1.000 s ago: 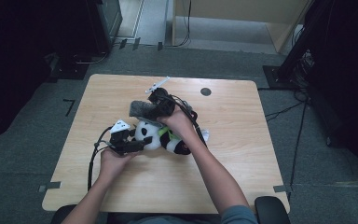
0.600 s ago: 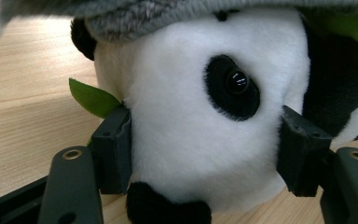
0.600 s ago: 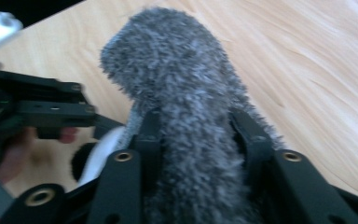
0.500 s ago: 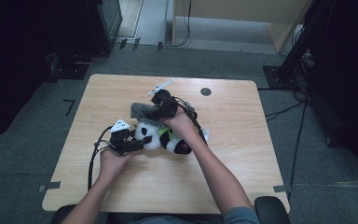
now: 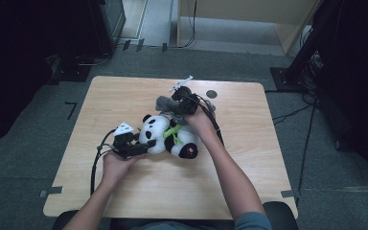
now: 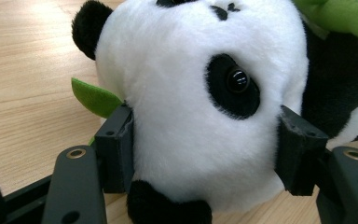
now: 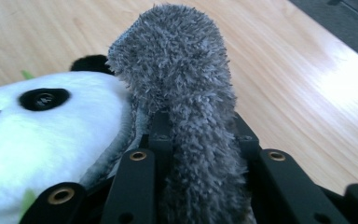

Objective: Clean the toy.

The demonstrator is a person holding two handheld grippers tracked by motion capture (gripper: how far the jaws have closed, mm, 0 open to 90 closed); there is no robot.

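High view: a plush panda (image 5: 165, 135) lies on its side mid-desk (image 5: 249, 177). The left gripper (image 5: 146, 144) is at its head and the right gripper (image 5: 170, 106) is just beyond it, carrying a grey fuzzy cloth (image 5: 165, 102).

Left gripper view: the jaws, about half open, press the white head (image 6: 200, 102) from both sides, so the toy looks steadied.

Right gripper view: the jaws have just been closing and now pinch the cloth (image 7: 186, 107), which stands up beside the head (image 7: 51, 135). Both grasps seem done; whatever the cloth is for appears barely begun.
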